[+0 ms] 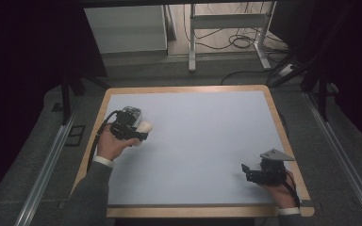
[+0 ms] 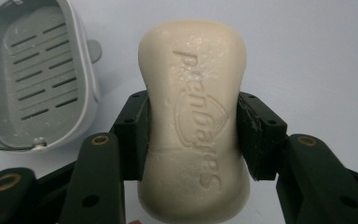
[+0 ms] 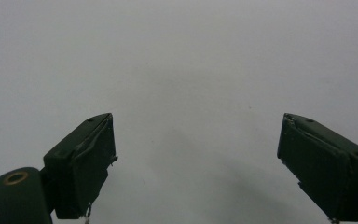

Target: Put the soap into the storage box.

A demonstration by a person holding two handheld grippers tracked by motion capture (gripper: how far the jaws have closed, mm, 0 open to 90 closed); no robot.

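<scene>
The left gripper (image 2: 193, 135) clamps a cream soap bar (image 2: 196, 116) just beside the grey soap dish (image 2: 81, 79); the right gripper (image 3: 196, 154) gapes empty.

One bar of soap (image 2: 196, 121), cream, stamped with lettering, centre of the left gripper view. One grey soap dish (image 2: 81, 84) with a slotted floor, upper left there. Two grippers: one (image 1: 139, 135) at left of the high view, one (image 1: 249, 170) at lower right. One bench (image 1: 207, 132).
</scene>
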